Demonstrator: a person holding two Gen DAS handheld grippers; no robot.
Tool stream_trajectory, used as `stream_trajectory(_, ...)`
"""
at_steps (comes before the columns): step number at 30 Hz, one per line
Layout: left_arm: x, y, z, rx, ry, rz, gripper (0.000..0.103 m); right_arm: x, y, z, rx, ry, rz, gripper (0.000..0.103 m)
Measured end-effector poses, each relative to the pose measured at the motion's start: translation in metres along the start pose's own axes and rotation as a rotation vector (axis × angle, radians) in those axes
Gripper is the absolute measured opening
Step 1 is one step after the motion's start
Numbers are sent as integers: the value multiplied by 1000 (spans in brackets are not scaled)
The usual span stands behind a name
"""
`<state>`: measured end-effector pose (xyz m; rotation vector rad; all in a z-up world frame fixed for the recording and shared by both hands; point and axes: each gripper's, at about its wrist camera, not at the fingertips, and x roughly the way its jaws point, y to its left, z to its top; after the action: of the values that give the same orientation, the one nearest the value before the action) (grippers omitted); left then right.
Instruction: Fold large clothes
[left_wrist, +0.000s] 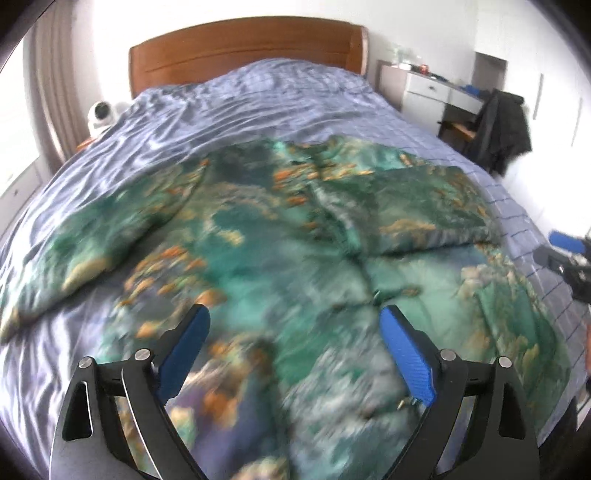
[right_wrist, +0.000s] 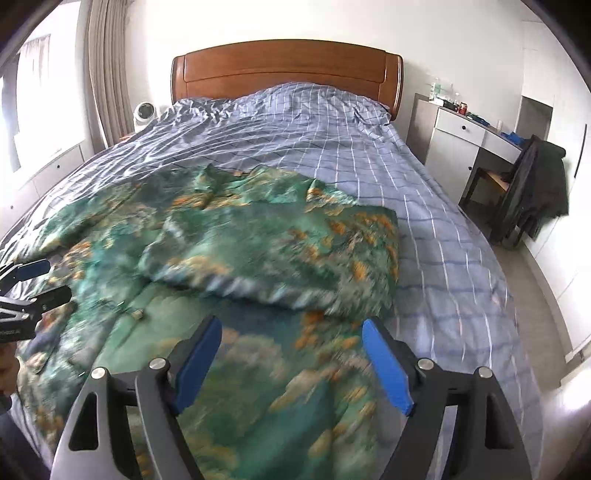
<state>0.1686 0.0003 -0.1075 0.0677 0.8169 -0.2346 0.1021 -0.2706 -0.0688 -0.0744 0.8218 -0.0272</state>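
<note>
A large green garment with an orange and white landscape print (left_wrist: 280, 236) lies spread front-up on the bed; it also shows in the right wrist view (right_wrist: 229, 266). Its right sleeve (right_wrist: 295, 254) is folded across the chest. Its left sleeve (left_wrist: 92, 243) lies stretched out to the left. My left gripper (left_wrist: 295, 321) is open and empty above the lower front of the garment. My right gripper (right_wrist: 291, 332) is open and empty above the garment's lower right part. Each gripper shows at the other view's edge, the right one (left_wrist: 569, 254) and the left one (right_wrist: 40, 280).
The bed has a blue checked cover (right_wrist: 332, 140) and a wooden headboard (right_wrist: 288, 70). A white fan (right_wrist: 144, 114) stands at the left of the bed. A white desk (right_wrist: 465, 136) and a chair with a dark jacket (right_wrist: 535, 188) stand on the right.
</note>
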Motion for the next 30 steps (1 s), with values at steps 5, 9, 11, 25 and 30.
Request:
stream_trajectory(5, -15, 25, -15, -36, 18, 24, 94, -20, 31, -22, 22, 8, 23, 80)
stream_trajectory(9, -19, 43, -26, -44, 24, 93, 94, -27, 54, -28, 5, -5, 35, 80)
stream_trajectory(11, -20, 51, -31, -58, 31, 101, 94, -29, 65, -29, -12, -6, 40, 80)
stream_trajectory(25, -10, 158, -40, -249, 64, 189, 94, -34, 91, -31, -58, -1, 62, 81)
stream_trajectory(30, -9, 258, -28, -549, -7, 185, 94, -34, 90, -35, -60, 10, 59, 81)
